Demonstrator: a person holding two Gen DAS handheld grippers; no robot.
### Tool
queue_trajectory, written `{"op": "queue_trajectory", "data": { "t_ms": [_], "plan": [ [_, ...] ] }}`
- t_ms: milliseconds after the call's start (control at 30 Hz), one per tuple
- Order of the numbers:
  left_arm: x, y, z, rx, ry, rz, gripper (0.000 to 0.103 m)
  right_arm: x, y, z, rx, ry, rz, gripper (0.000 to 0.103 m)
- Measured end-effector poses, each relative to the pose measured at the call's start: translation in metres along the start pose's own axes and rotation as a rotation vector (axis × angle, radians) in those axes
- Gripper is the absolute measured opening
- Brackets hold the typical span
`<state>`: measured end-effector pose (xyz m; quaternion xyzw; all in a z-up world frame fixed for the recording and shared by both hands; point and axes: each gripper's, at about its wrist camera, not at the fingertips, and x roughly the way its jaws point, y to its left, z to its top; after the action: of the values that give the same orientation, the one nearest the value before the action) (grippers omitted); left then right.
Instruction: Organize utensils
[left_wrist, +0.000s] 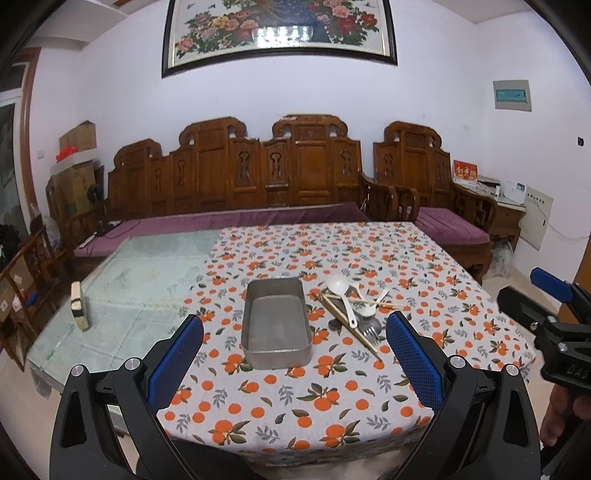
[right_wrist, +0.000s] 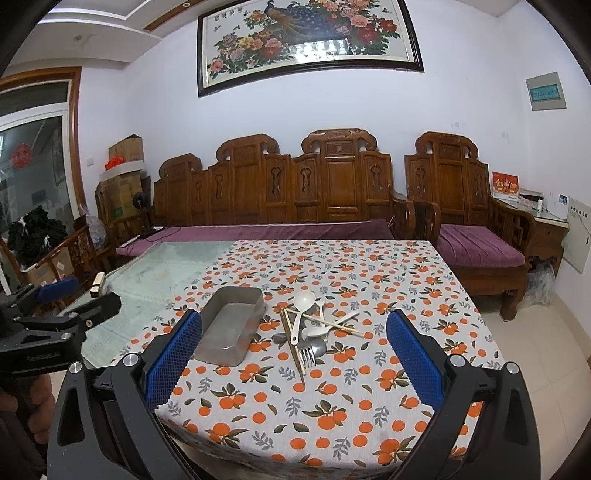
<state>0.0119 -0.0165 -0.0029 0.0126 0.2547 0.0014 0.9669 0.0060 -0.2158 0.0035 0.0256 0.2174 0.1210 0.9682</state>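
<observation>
Orange-print tablecloth (right_wrist: 332, 406) under jumbled utensils (right_wrist: 314, 328), fork (right_wrist: 307, 356) half-buried; left gripper (left_wrist: 295, 343) and right gripper (right_wrist: 293, 341) both spread.

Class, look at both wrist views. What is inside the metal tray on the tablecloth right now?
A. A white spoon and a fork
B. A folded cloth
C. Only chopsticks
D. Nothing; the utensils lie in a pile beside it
D: the tray shows only its bare bottom, while the white spoon, chopsticks and fork lie heaped on the tablecloth to its right.
</observation>
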Motion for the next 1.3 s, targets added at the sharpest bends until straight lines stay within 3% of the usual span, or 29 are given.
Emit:
{"op": "queue_trajectory", "data": {
  "t_ms": [233,567,667,900,1200,1300],
  "plan": [
    [0.029,0.006,-0.013,-0.012,0.062,-0.023,0.095,0.024,-0.013,-0.012,0.006,0.036,0.014,0.099],
    [0.069,0.003,-0.026,-0.011,0.139,-0.059,0.095,0.074,-0.037,-0.017,0.023,0.131,0.055,0.067],
    [0.081,-0.001,-0.028,0.0,0.157,-0.079,0.095,0.093,-0.044,-0.016,0.032,0.164,0.06,0.063],
    [0.115,-0.022,-0.028,0.081,0.189,-0.091,0.095,0.145,-0.06,-0.013,-0.004,0.246,0.042,0.063],
    [0.176,-0.054,-0.034,0.118,0.272,-0.182,0.095,0.201,-0.085,-0.033,-0.061,0.353,0.017,0.063],
    [0.191,-0.063,-0.037,0.124,0.295,-0.202,0.09,0.207,-0.095,-0.04,-0.042,0.376,0.014,0.063]
  ]
}}
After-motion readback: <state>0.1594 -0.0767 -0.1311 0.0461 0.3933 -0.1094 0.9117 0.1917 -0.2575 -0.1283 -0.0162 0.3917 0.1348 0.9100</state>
